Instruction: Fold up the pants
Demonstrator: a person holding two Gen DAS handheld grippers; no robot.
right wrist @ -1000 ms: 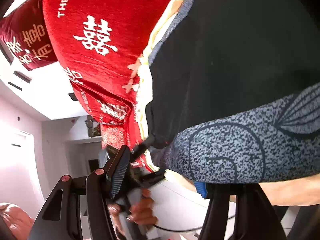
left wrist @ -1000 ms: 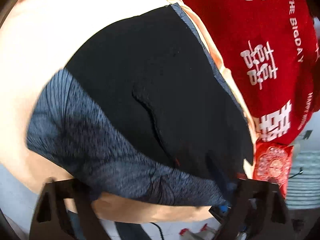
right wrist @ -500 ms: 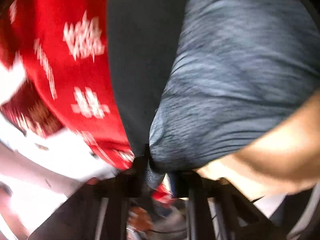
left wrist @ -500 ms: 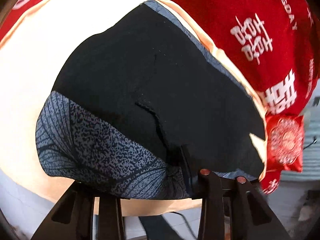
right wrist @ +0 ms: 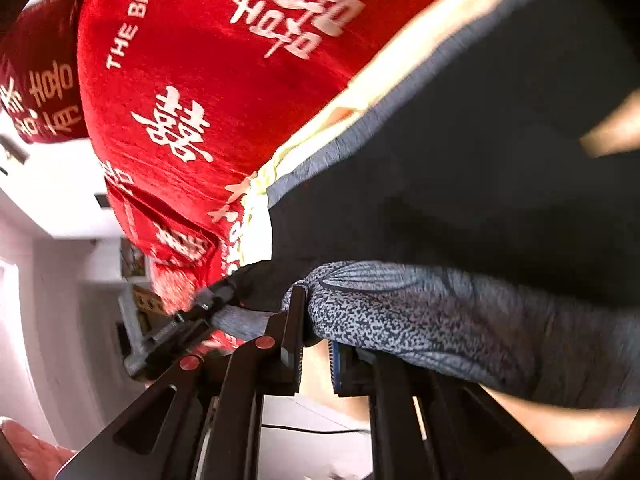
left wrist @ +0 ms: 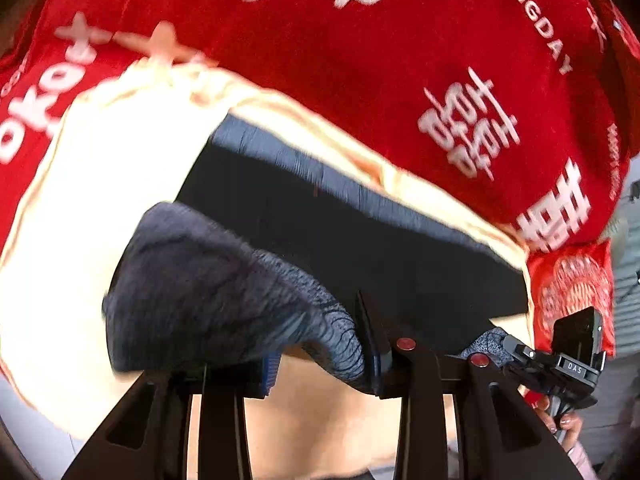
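Black pants [left wrist: 360, 240] with a grey-blue patterned hem [left wrist: 208, 288] lie on a cream sheet [left wrist: 104, 168]. In the left wrist view, my left gripper [left wrist: 320, 364] is shut on the hem, which is lifted and bunched over the fingers. The right gripper [left wrist: 560, 360] shows at the right edge, holding the same hem further along. In the right wrist view, my right gripper [right wrist: 316, 344] is shut on the patterned hem [right wrist: 420, 312], with the black pants [right wrist: 480, 168] beyond. The left gripper [right wrist: 180, 328] shows at the left.
A red blanket with white characters [left wrist: 400, 60] covers the bed behind the pants and also shows in the right wrist view [right wrist: 208, 80]. A red pillow [left wrist: 572, 288] lies at the right. White room walls [right wrist: 48, 280] and a cable on the floor show below.
Both grippers closed on the patterned hem and lifted it up and forward over the black pants. The hem now lies bunched on the fingers instead of flat on the sheet.
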